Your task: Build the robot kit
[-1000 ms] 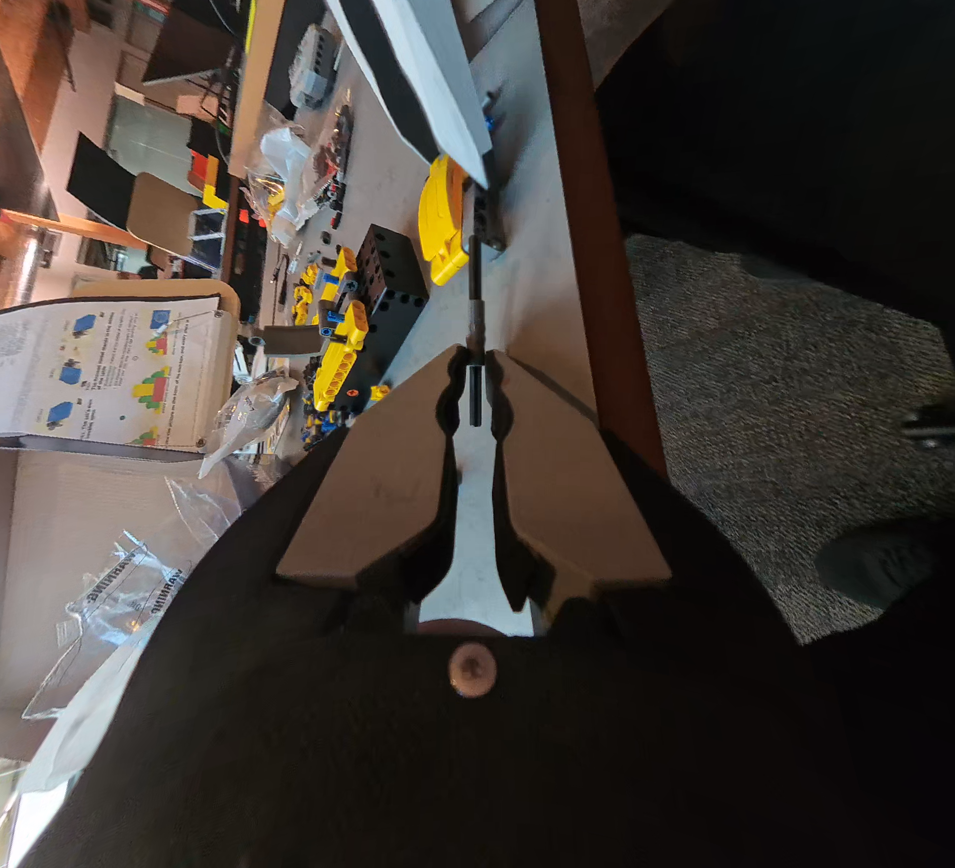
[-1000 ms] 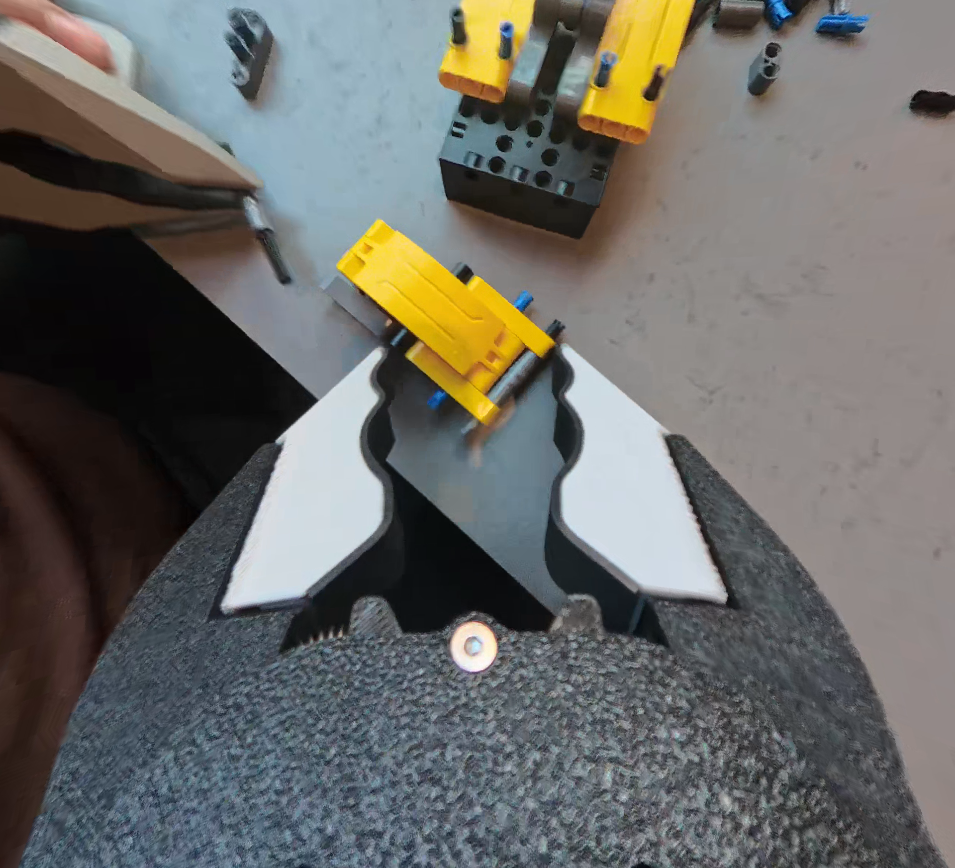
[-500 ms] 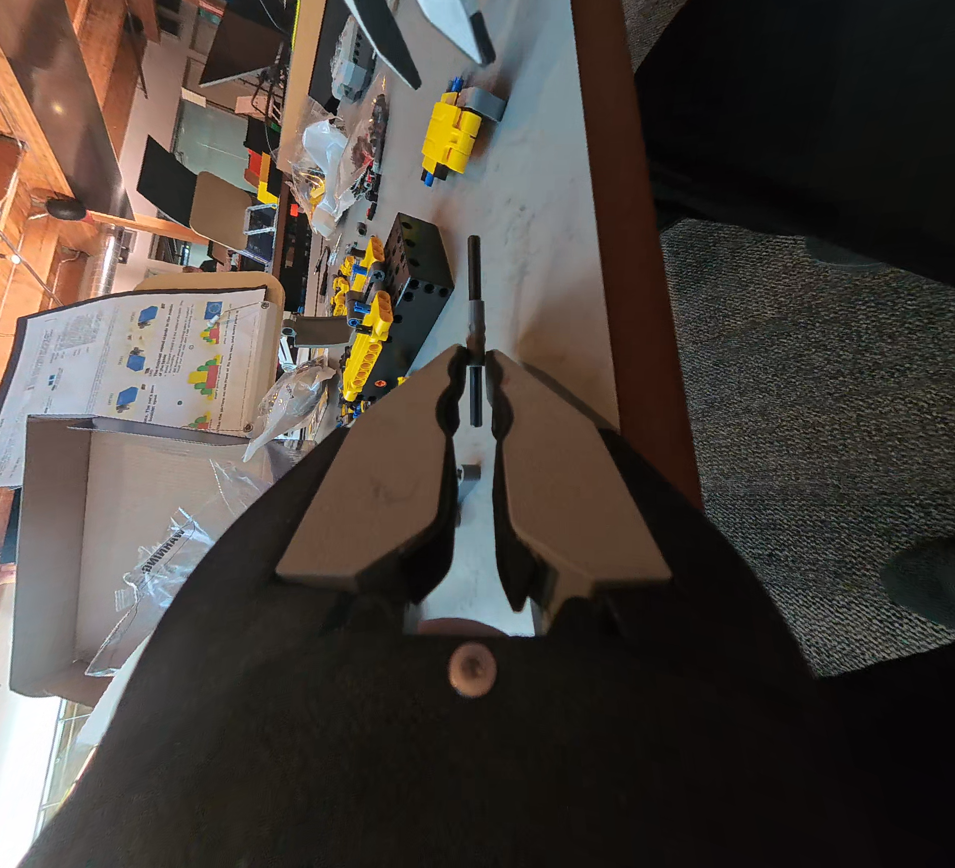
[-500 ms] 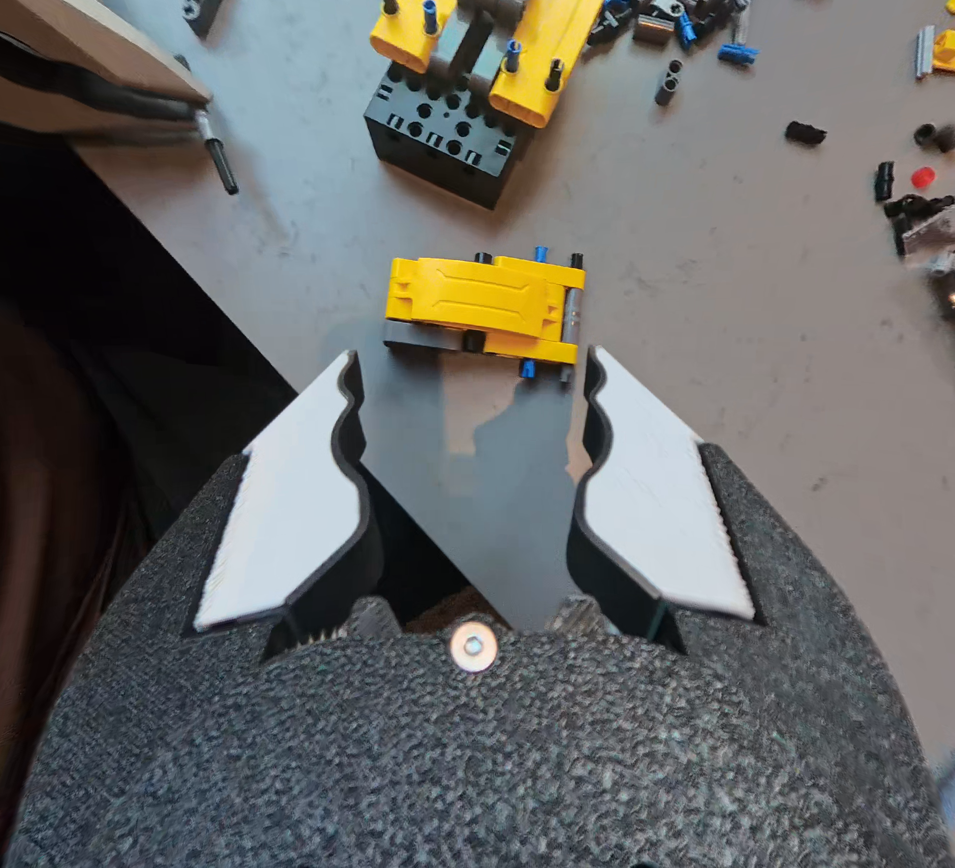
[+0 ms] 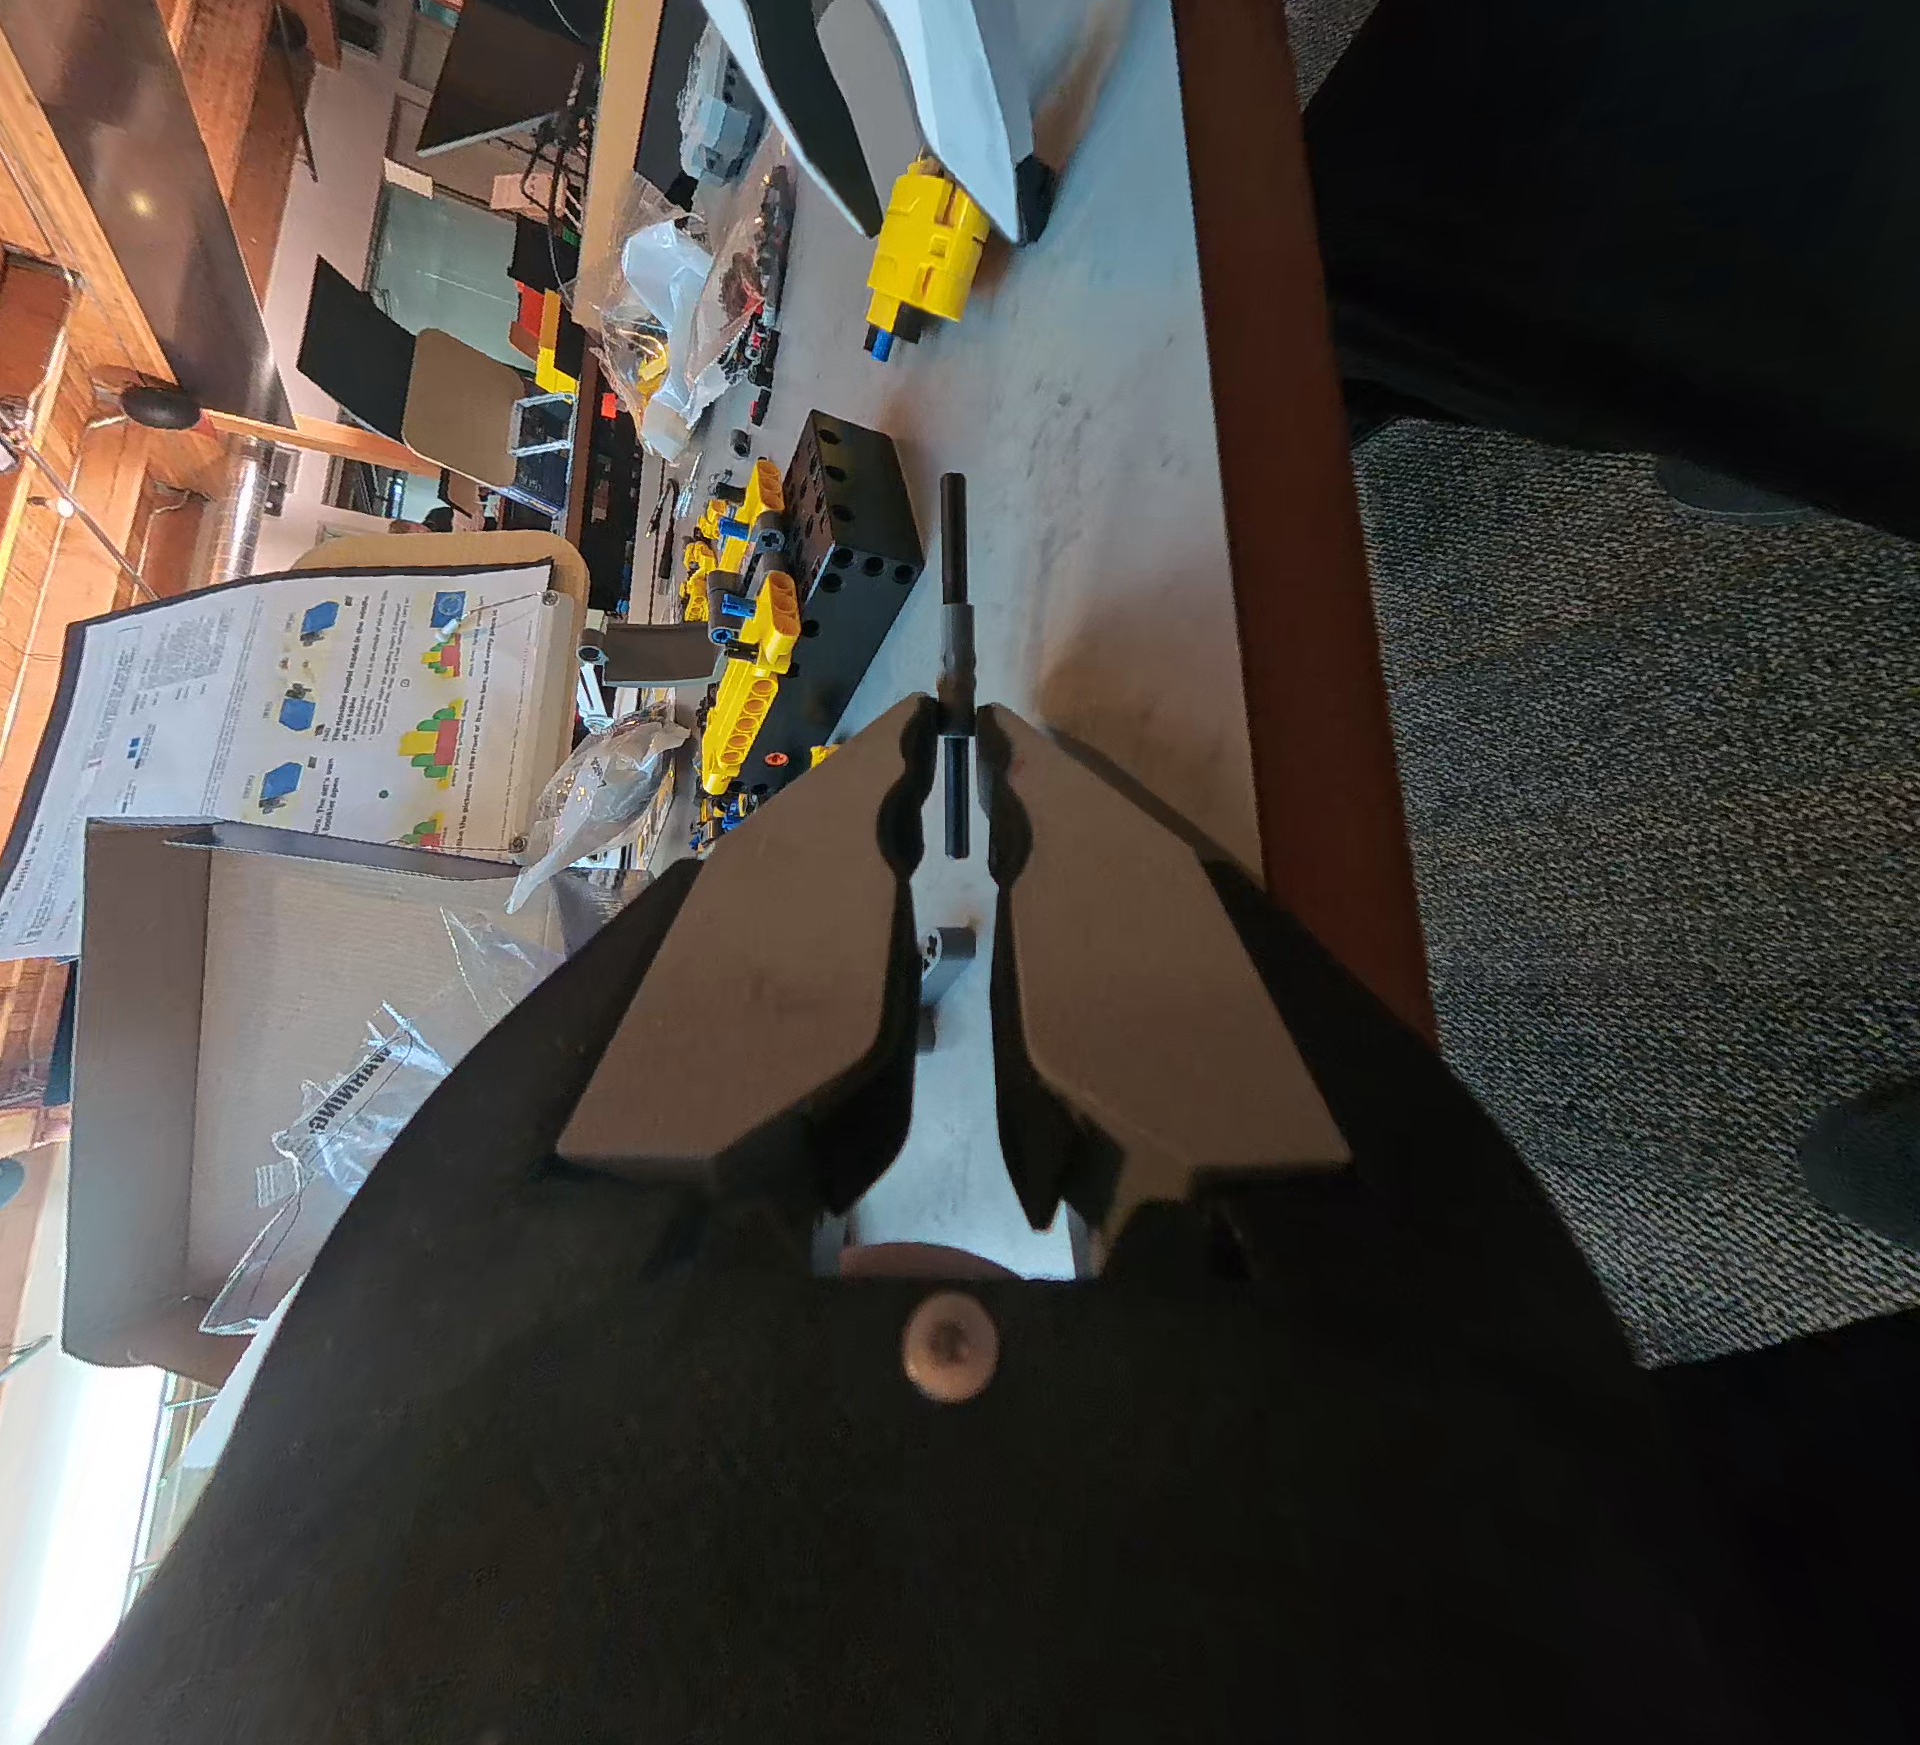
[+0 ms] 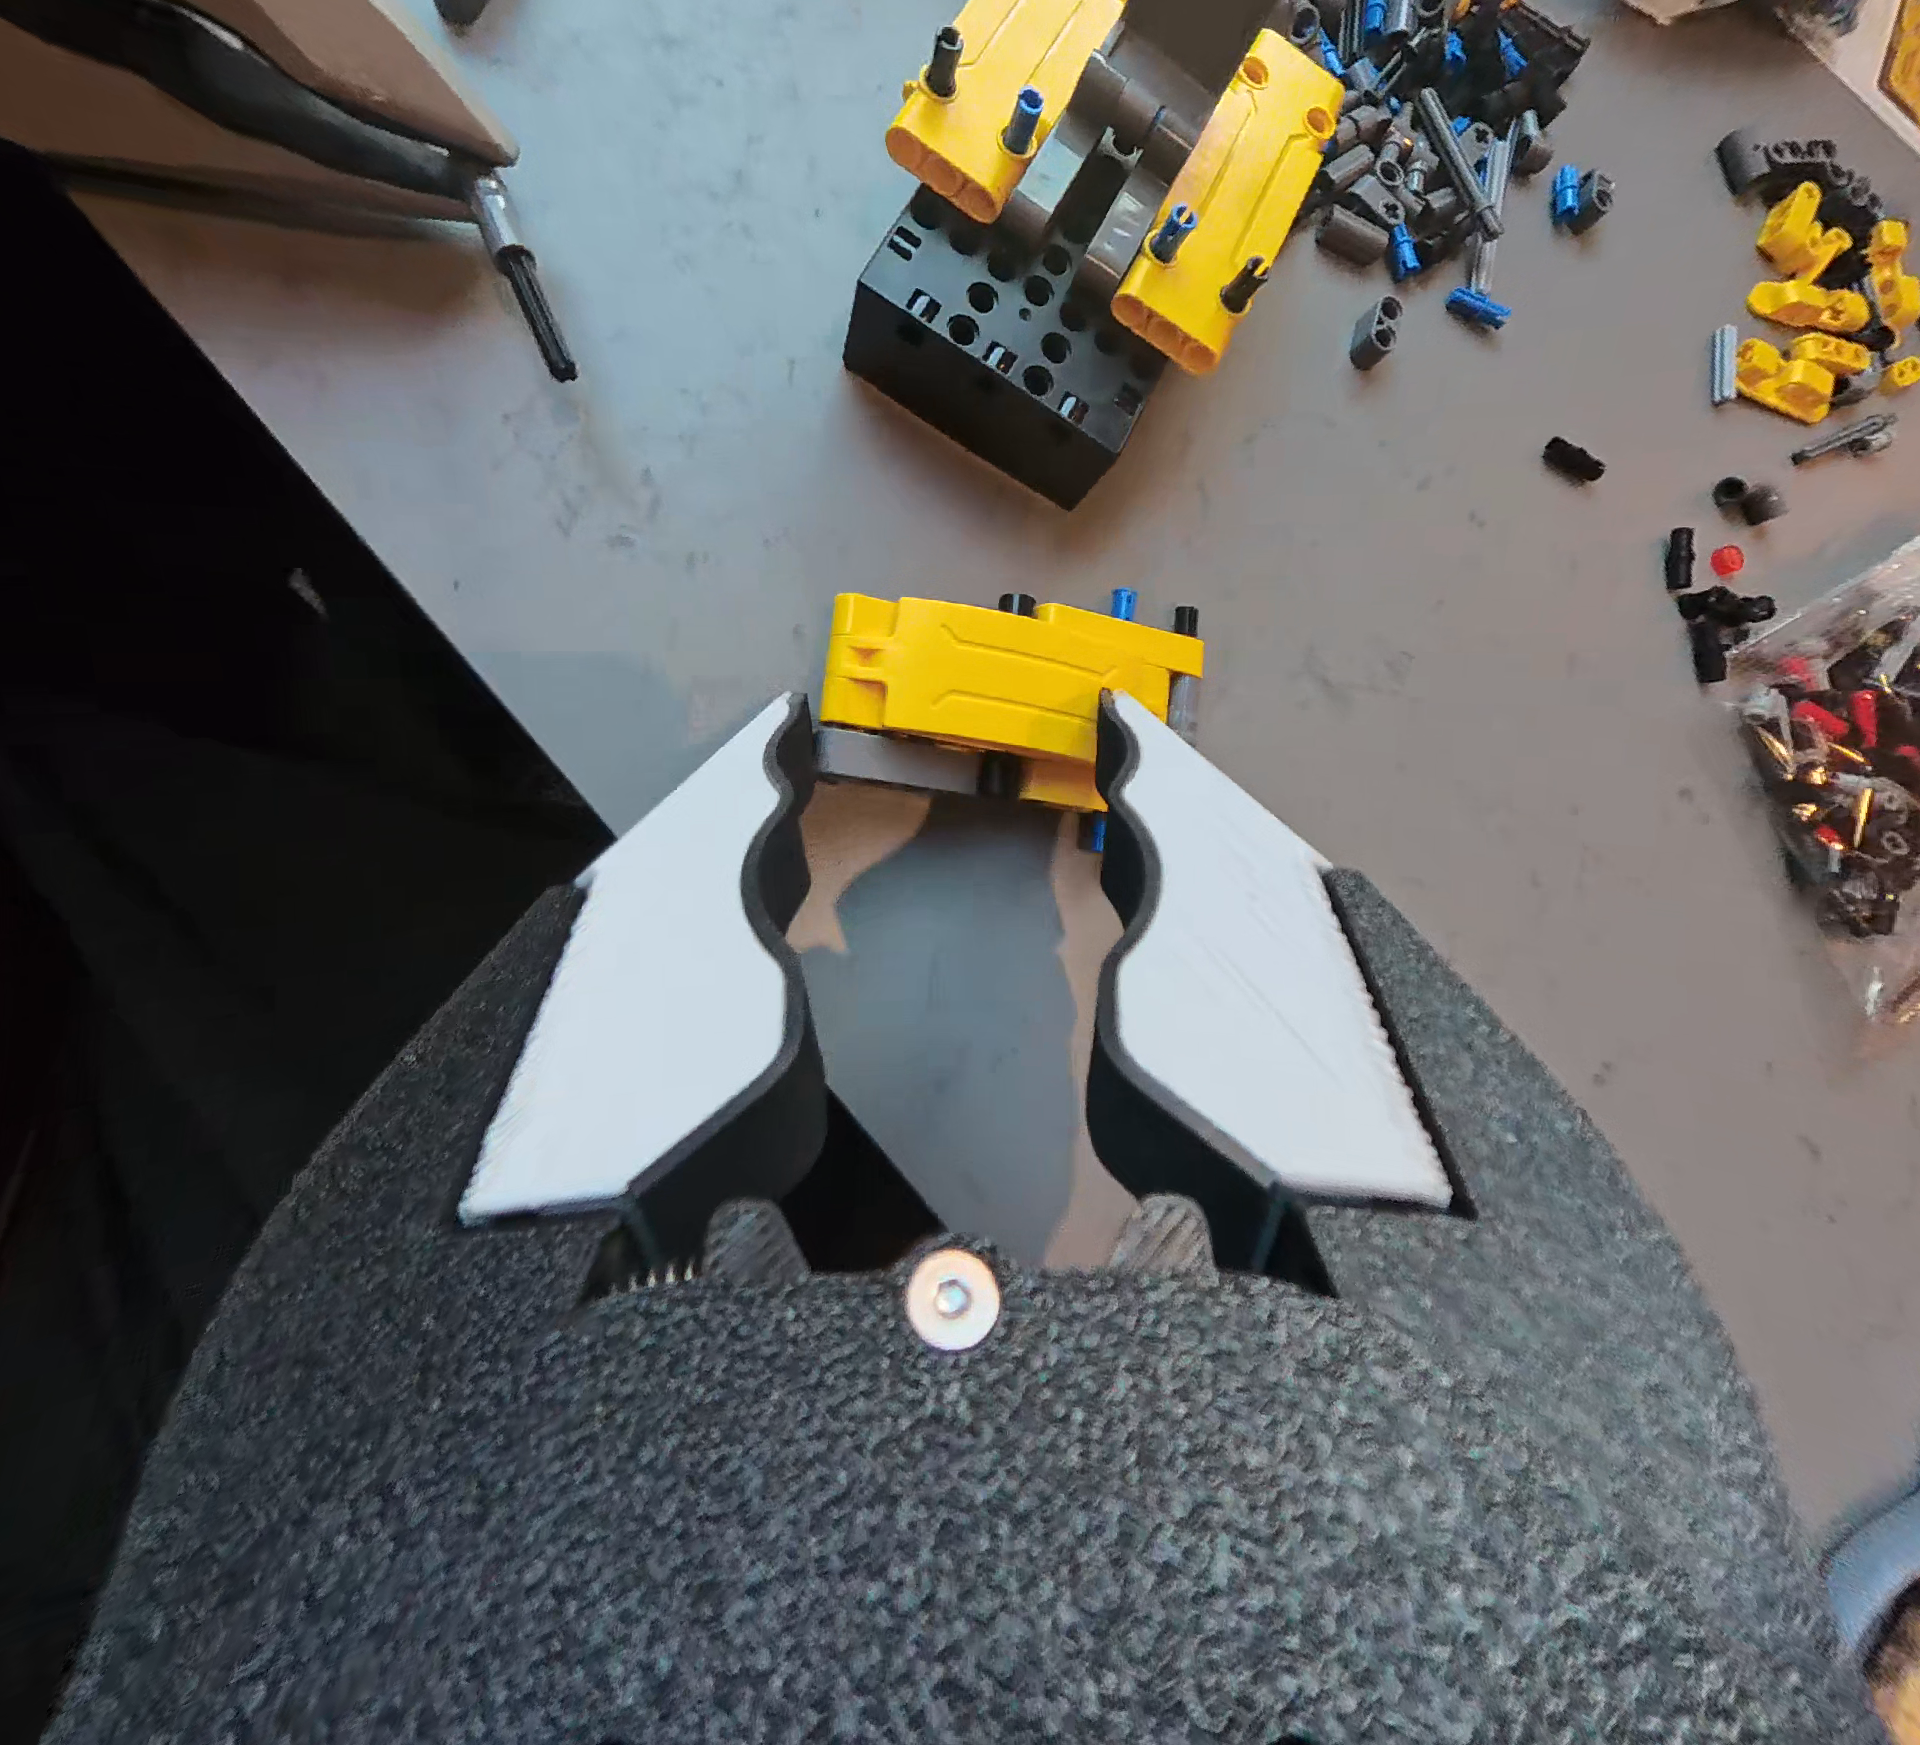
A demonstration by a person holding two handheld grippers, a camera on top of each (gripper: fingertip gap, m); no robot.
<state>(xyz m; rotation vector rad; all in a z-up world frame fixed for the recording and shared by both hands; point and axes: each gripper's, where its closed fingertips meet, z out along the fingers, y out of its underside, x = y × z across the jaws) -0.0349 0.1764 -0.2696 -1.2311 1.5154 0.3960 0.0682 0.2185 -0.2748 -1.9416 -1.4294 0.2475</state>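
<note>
We note the left gripper [image 5: 951, 724] clamped on a thin black axle [image 5: 954, 646], its jaws drawn together about the rod near the fingertips; the axle carries a grey sleeve at mid-length and projects forward above the grey table [image 5: 1091, 448], close to its wooden edge. The right gripper [image 6: 951, 729] stands with jaws apart, its fingertips either side of a yellow block assembly [image 6: 997, 682] lying on the table; whether they touch it we cannot tell. Beyond that lies a black perforated block [image 6: 987, 386] carrying two yellow panels [image 6: 1018, 33]. Loose small parts [image 6: 1455, 126] are scattered to the right, with a clear bag of pieces [image 6: 1849, 781] nearby. A cardboard box [image 5: 270, 999] sits left of the left gripper.
</note>
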